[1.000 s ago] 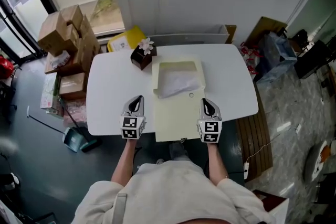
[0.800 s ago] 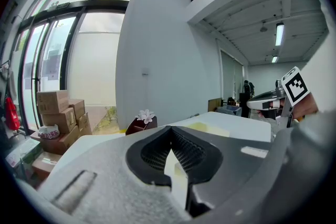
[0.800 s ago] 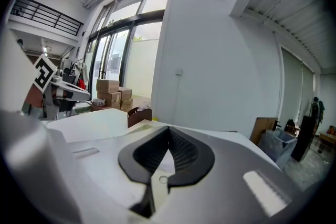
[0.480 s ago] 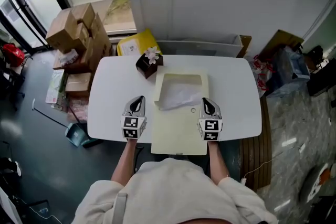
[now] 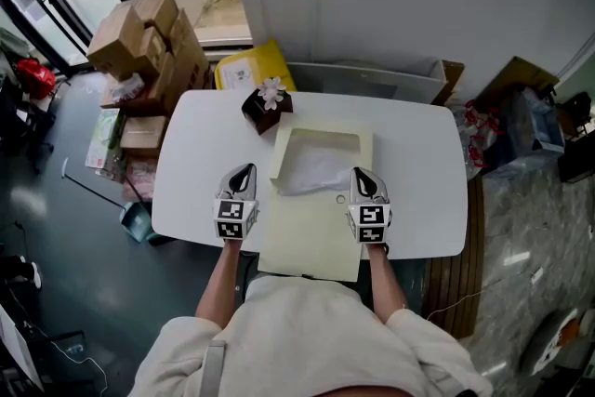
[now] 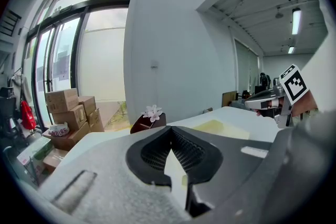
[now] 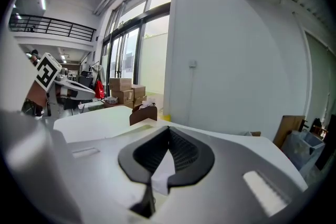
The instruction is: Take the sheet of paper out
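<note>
– Since the white table (image 5: 195,153) fills most of the head view, what on it is cut off or hidden?

– Mostly the big cream envelope (image 5: 311,232). It lies mid-table with its flap open at the far end. Its near end hangs past the table's edge and meets the person's top, so I cannot tell where it stops. Cardboard boxes (image 5: 144,37) are stacked on the floor beyond the table's far left corner.

– And the sheet of paper (image 5: 321,170)?

– White and rumpled, it pokes out of the envelope's mouth. The rest is inside, unseen.

– Anything different from a second ago?

– The head camera has swung, so the boxes sit further into frame and more of the envelope overhangs the near edge. The right gripper (image 5: 359,173) was just off the envelope's right edge and now lies over it. The left gripper (image 5: 244,172) is over bare table as before, just beside the left edge.

– How are the arms held?

– Both forearms reach forward, roughly parallel. The grippers are level with each other and point away from the person, one on each side of the sheet. The hands are hidden under the marker cubes.

– The jaws?

– Each gripper's own view shows the tips pressed together with nothing between them (only a wedge-shaped gap behind the tips, with table showing through).

– Smallest thing?

– A brown box with a white flower (image 5: 267,104), just beyond the envelope's far left corner and not touching it.
</note>
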`<state>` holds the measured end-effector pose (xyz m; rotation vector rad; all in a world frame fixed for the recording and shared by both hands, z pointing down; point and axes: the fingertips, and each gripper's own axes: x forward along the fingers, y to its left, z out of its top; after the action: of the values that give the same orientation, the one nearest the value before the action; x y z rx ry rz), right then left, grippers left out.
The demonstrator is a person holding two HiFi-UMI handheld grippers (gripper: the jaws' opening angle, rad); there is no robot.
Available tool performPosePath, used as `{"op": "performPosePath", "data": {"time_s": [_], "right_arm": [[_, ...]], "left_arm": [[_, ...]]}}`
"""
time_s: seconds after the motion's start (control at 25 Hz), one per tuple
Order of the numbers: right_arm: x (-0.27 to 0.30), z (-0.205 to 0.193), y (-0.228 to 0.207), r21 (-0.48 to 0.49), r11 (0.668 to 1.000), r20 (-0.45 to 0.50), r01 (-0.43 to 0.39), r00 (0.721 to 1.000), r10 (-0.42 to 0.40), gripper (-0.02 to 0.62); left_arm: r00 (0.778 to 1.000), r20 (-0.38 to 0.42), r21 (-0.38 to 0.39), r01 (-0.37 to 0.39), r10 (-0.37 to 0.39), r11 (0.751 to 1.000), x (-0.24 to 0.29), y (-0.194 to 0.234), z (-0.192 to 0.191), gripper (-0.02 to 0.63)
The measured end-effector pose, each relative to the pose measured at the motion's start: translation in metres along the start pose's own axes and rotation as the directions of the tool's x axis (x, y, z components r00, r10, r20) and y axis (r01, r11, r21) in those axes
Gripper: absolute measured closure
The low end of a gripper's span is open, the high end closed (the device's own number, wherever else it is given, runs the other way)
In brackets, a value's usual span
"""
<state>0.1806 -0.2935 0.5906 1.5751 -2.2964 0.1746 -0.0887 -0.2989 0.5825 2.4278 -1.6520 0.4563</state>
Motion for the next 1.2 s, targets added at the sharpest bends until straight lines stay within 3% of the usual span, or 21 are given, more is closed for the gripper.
{"op": "performPosePath", "data": {"time_s": [0.28, 0.84, 1.2], "right_arm": [[0.020, -0.020, 0.007, 0.002, 0.999, -0.047, -0.039, 0.998, 0.039, 0.592], [0.042, -0.067, 0.035, -0.007, 0.998, -0.201, -0.058, 0.978, 0.055, 0.592], [0.047, -0.100, 0.050, -0.084, 0.990, -0.289, -0.112, 0.954, 0.083, 0.592]], "left_arm": [[0.999, -0.041, -0.020, 0.008, -0.009, 1.000, 0.011, -0.003, -0.012, 0.601], [0.989, -0.102, -0.054, 0.105, -0.110, 0.993, 0.045, 0.001, -0.055, 0.601], [0.982, -0.124, -0.066, 0.138, -0.145, 0.988, 0.056, 0.001, -0.075, 0.600]]}}
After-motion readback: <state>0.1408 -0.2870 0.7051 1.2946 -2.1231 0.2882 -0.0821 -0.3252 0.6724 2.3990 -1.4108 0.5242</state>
